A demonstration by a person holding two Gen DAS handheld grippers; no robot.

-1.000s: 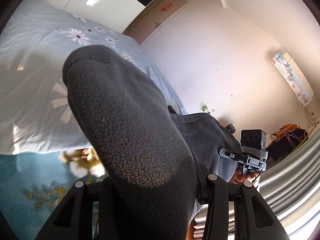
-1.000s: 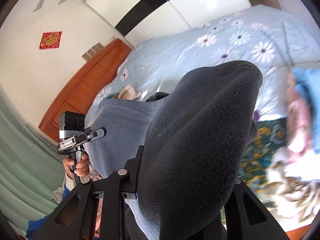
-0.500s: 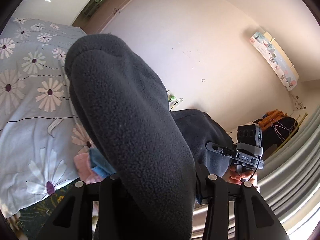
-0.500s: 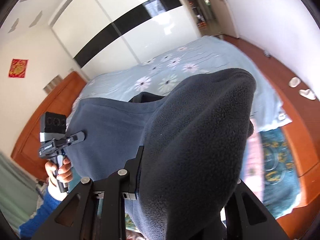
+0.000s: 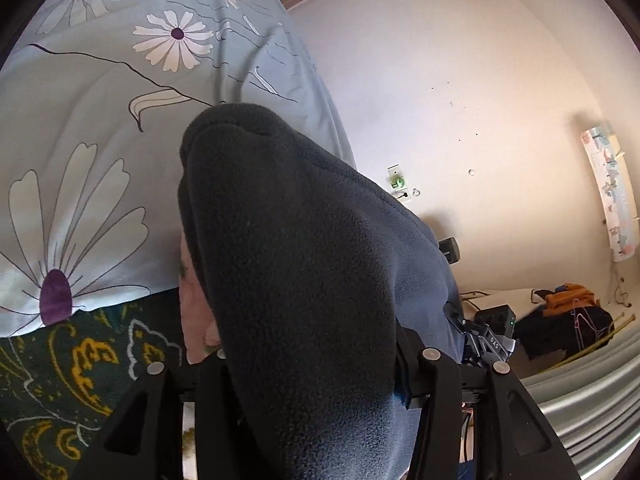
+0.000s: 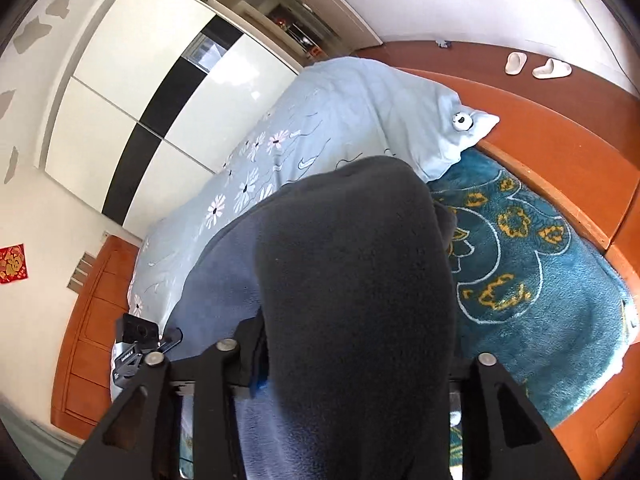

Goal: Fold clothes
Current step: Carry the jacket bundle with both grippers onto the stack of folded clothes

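Dark grey fleece (image 5: 304,280) bulges up between the fingers of my left gripper (image 5: 320,364) and my right gripper (image 6: 352,356), stretched from one to the other above the teal blanket (image 6: 532,280) and the flowered duvet (image 5: 100,128). Both jaws are opening, cloth between them.

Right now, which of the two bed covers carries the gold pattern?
The teal plush blanket; the pale blue duvet beside it shows white daisies instead.

left tongs (image 5: 320,364) opening, right tongs (image 6: 320,356) opening, both angled downward
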